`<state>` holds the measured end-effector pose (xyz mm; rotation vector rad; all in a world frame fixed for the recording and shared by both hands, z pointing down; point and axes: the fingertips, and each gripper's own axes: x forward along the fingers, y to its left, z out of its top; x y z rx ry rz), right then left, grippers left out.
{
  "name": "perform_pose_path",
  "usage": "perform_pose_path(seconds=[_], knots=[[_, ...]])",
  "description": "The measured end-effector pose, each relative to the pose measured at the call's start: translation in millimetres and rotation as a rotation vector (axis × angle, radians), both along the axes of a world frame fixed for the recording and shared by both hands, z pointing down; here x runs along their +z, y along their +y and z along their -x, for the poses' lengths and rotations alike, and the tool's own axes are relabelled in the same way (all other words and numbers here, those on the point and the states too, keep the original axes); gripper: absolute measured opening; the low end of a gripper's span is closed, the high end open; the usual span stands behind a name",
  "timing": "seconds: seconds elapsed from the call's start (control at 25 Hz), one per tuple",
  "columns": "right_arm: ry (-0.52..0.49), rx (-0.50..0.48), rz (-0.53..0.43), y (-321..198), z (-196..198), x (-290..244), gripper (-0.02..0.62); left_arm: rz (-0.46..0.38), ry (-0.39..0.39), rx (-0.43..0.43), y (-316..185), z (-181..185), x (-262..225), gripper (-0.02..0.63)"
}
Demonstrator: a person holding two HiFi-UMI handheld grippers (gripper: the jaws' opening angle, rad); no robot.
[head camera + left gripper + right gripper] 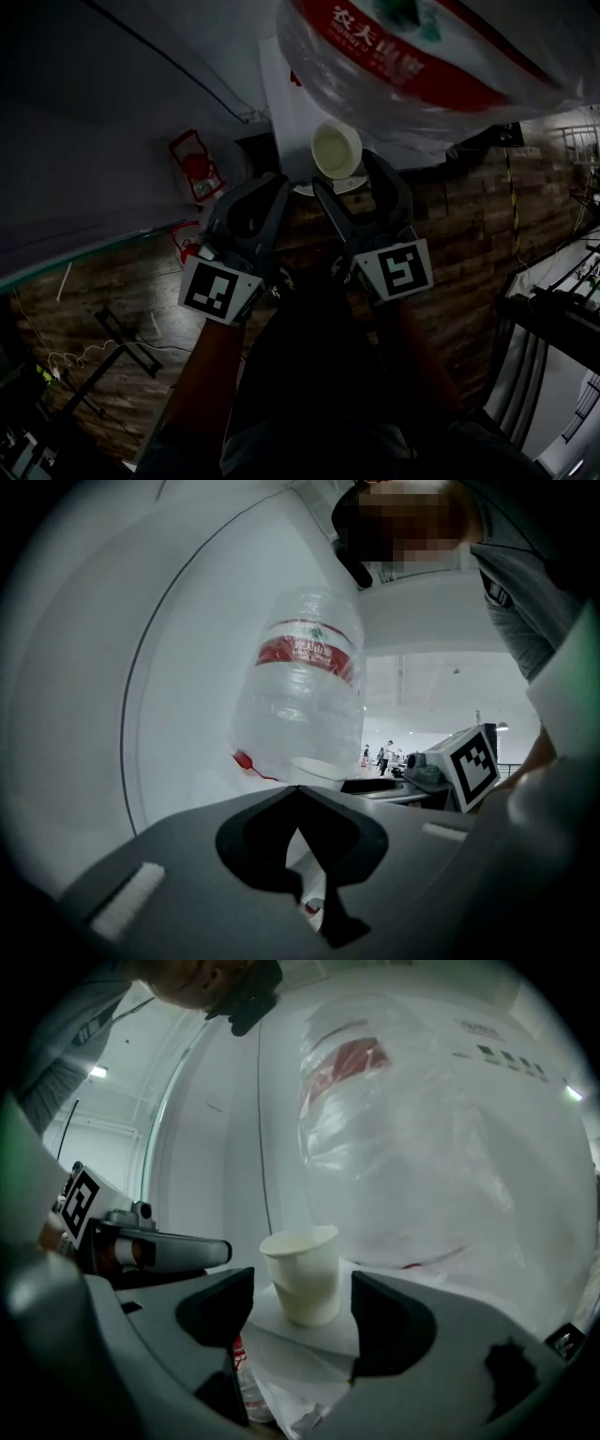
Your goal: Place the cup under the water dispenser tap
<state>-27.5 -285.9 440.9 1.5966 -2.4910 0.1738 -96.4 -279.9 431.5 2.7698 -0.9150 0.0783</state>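
The right gripper (344,172) jaws stand wide apart. The paper cup (303,1269) stands upright between the jaw tips. Neither pad touches it, and a gap shows on both sides. The cup rests on a white ledge (323,1330), probably the dispenser's drip shelf, though the dim head view does not confirm this. The left gripper (298,791) jaws are closed tip to tip, with nothing between them. Both grippers are held side by side, close to level, pointing toward the dispenser. The forearms extend forward below the marker cubes. A large clear water bottle (403,1129) with a red label stands directly behind and above the cup.
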Motion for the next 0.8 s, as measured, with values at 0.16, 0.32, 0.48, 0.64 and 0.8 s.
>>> perform_pose_path(seconds=[0.16,0.32,0.48,0.64,0.8], knots=[[0.006,0.007,0.001,-9,4,3,0.323,-0.037,0.027,-0.004,-6,1,0,0.008],[0.028,0.027,-0.014,-18,6,2,0.324,0.014,-0.003,-0.002,-7,4,8,0.008],[0.047,0.034,-0.009,-26,9,3,0.324,0.021,-0.002,-0.003,-13,5,10,0.008],[0.058,0.060,-0.007,-30,9,4,0.322,0.018,0.002,-0.001,-16,6,9,0.008],[0.059,0.084,-0.019,-30,5,1,0.321,0.023,0.002,0.002,-16,8,11,0.008]])
